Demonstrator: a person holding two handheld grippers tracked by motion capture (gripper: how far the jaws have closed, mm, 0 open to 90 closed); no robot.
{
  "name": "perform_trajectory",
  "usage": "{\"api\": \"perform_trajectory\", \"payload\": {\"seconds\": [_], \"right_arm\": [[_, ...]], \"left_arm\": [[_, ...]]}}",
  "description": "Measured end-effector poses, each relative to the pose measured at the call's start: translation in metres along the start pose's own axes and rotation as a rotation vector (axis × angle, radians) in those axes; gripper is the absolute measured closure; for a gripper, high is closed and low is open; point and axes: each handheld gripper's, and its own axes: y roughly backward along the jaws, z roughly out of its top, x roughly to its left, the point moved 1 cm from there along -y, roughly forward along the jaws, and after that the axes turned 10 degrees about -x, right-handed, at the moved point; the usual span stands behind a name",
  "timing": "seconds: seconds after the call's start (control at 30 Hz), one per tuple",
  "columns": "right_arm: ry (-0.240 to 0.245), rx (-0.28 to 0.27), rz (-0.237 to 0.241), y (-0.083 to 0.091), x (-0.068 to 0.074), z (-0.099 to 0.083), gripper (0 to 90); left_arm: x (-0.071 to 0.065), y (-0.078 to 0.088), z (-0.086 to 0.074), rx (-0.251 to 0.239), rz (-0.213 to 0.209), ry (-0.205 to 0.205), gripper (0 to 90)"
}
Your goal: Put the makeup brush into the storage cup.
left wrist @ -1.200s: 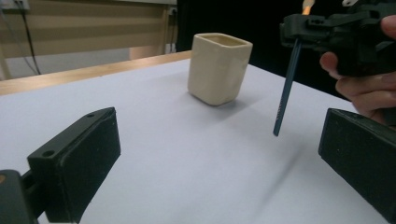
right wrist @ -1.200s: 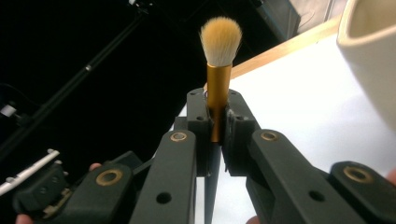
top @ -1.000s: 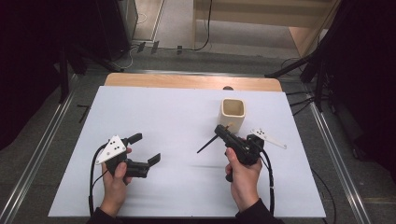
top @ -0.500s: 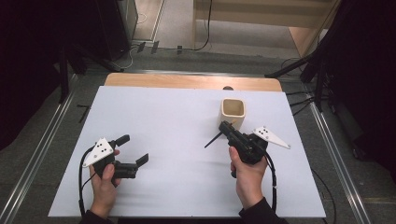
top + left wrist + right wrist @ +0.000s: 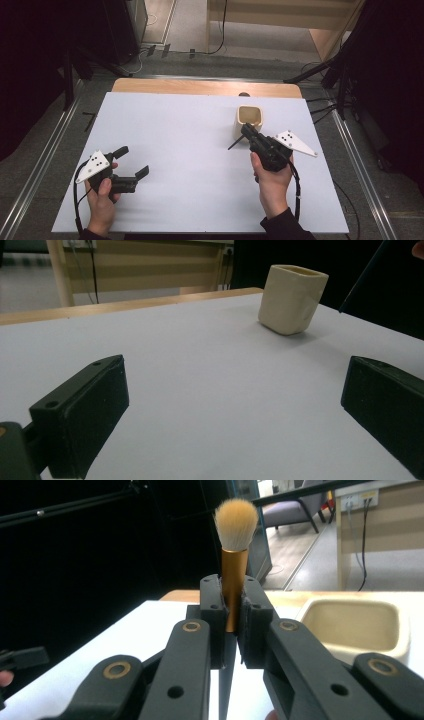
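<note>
Moved: left gripper drawn back toward near-left table corner, fingers apart, empty | right gripper fingers clamped on makeup brush ferrule, just beside cream square cup | Advice: likely cup insertion; align handle over mouth, lower straight.

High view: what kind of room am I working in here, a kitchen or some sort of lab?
Probably a lab or recording workspace, not a kitchen: a bare white table framed by metal rails, cables on the floor, dark curtains around.
</note>
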Motion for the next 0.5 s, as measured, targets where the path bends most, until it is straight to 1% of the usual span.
{"api": "perform_trajectory", "payload": {"seconds": [0.03,0.1,0.17,0.2,0.23,0.33,0.37,0.4,0.5], "right_arm": [[0.008,-0.008,-0.007,-0.001,-0.002,0.004,85.0],[0.018,-0.012,-0.01,-0.001,-0.003,0.007,85.0],[0.044,-0.027,-0.026,0.0,-0.005,0.013,85.0],[0.044,-0.027,-0.026,0.0,-0.005,0.013,85.0],[0.058,-0.03,-0.042,0.001,-0.007,0.017,85.0],[0.079,-0.036,-0.062,0.001,-0.011,0.022,85.0],[0.079,-0.036,-0.062,0.001,-0.011,0.022,85.0],[0.092,-0.044,-0.07,0.002,-0.013,0.026,85.0],[0.103,-0.047,-0.08,0.002,-0.015,0.029,85.0]], "left_arm": [[0.001,0.003,-0.001,0.0,0.005,-0.002,0.0],[0.001,0.004,-0.001,-0.002,0.008,-0.002,0.0],[0.001,0.008,-0.002,-0.003,0.012,-0.008,0.0],[0.001,0.008,-0.002,-0.003,0.012,-0.008,0.0],[0.001,0.009,-0.002,-0.002,0.012,-0.01,0.0],[0.002,0.011,-0.003,0.002,0.016,-0.01,0.0],[0.002,0.012,-0.004,0.006,0.018,-0.013,0.0],[0.002,0.013,-0.004,0.002,0.021,-0.009,0.0],[0.004,0.016,-0.005,-0.001,0.026,-0.004,0.0]]}}
